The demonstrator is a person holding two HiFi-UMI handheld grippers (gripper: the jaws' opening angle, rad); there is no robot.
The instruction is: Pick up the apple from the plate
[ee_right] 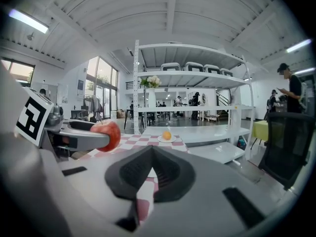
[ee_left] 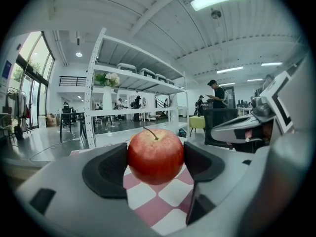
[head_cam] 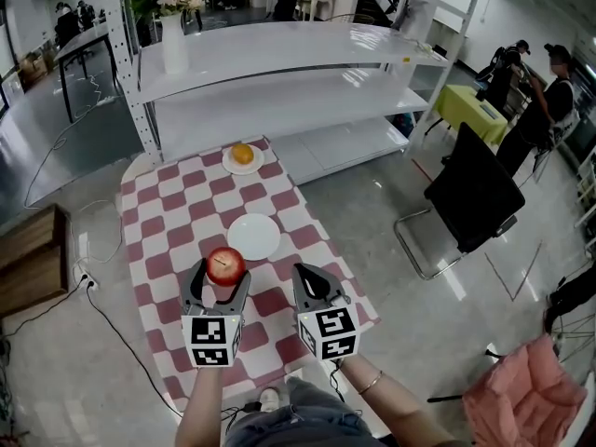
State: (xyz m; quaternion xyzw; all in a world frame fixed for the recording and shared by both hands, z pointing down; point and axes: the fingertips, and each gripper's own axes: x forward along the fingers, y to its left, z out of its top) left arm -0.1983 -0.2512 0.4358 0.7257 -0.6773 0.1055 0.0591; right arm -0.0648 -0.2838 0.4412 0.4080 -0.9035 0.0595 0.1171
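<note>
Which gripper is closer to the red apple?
Left. The left gripper is shut on the apple, gripping it on both sides. The right gripper is shut and empty, off to the apple's right, not touching it.

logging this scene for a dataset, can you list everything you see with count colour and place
apple: one, red, between the left gripper's fingers, near side of the empty plate
plates: two, white; one empty at mid table, one at the far end
orange: one, orange, on the far plate
table: one, pink and white checked cloth
shelf rack: one, white, behind the table
vase: one, white, with flowers, on the rack
chair: one, black, right of the table
left gripper: one, grey, shut on the apple
right gripper: one, grey, fingers together, empty
</note>
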